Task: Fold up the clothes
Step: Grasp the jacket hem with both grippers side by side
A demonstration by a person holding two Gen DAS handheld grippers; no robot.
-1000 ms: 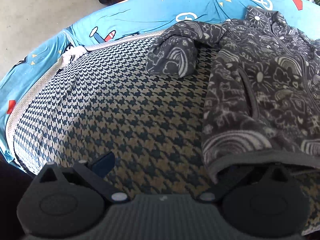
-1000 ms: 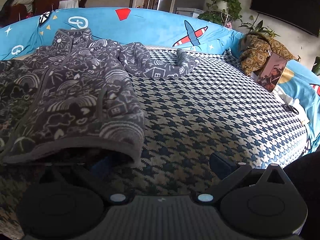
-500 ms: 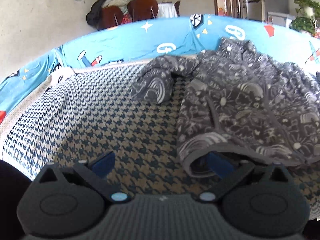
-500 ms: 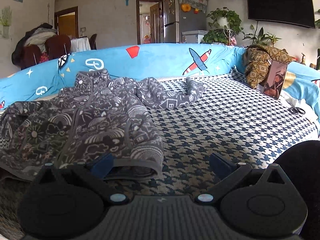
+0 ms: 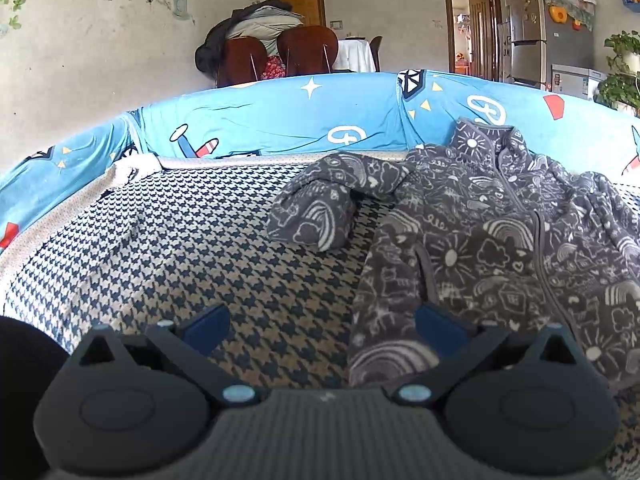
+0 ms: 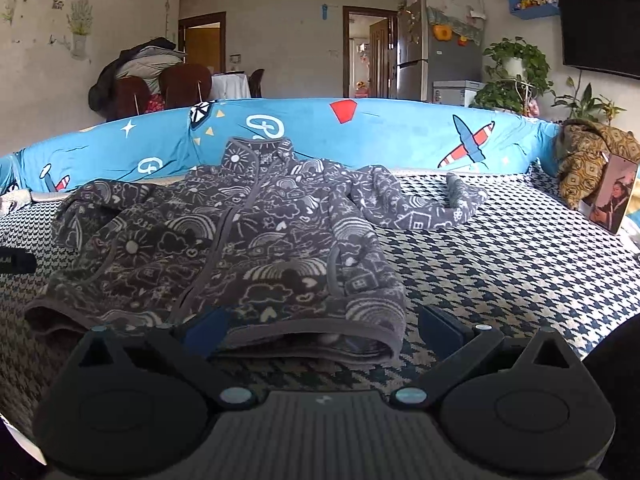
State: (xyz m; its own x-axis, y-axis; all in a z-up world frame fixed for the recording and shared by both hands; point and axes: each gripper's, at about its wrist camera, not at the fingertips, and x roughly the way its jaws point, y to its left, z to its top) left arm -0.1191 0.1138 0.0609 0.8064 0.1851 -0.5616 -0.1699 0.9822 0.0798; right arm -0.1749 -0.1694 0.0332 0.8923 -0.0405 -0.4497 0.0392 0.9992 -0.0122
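The grey doodle-print fleece jacket (image 6: 240,248) lies spread flat, zipper up, ready for folding. Both the left hand-held gripper (image 5: 320,322) and right hand-held gripper (image 6: 320,326) hover with jaws wide apart, empty, just before its hem corners

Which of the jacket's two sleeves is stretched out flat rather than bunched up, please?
The sleeve reaching toward the propped photo lies stretched out; the other sleeve, on the jacket's opposite side, is folded into a lump.

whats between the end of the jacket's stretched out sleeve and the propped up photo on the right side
Nothing sits there. In the right wrist view, the stretch from the sleeve to the photo is bare houndstooth blanket.
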